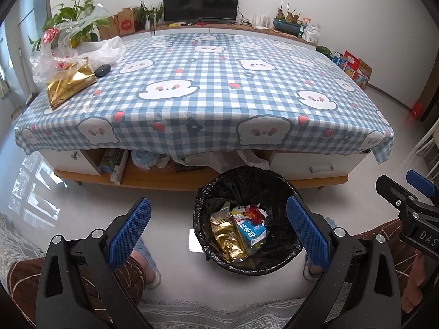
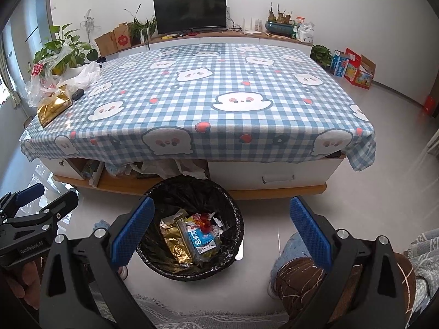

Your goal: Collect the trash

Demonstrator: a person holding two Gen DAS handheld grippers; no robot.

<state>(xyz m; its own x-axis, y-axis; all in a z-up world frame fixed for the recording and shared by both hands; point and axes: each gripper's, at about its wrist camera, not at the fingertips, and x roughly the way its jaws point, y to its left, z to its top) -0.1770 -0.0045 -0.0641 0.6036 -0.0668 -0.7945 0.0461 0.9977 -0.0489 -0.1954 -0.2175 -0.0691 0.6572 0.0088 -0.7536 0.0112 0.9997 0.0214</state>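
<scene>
Black plastic lines the round trash bin (image 1: pixel 248 219) standing on the pale floor at the lower centre of both views, just in front of the low table. Inside it lie a crumpled gold foil wrapper (image 1: pixel 226 237), a blue-and-white milk carton (image 1: pixel 251 233) and a red-and-white candy wrapper (image 1: pixel 253 212), all touching one another at the bottom.

In the left wrist view the left gripper (image 1: pixel 219 230) has its blue-padded fingers spread wide with nothing between them; the bin shows in the gap, nearer the right-hand finger. In the right wrist view the right gripper (image 2: pixel 222 229) is likewise spread and empty, and the bin sits behind its left-hand finger, reaching toward the middle of the gap.

A second gold foil bag (image 1: pixel 68 83) remains on the blue-and-white checked tablecloth (image 1: pixel 208 82) at the upper left of the frame, well apart from both grippers. It touches a heap of clear and white plastic bags (image 1: pixel 79 46), and a small dark oval object (image 1: pixel 102 70) lies just beside it.

Behind the table, at the top of the frame, a black television screen (image 1: pixel 200 2) stands on a long cabinet, with leafy potted plants (image 1: pixel 76 13) to its left.
</scene>
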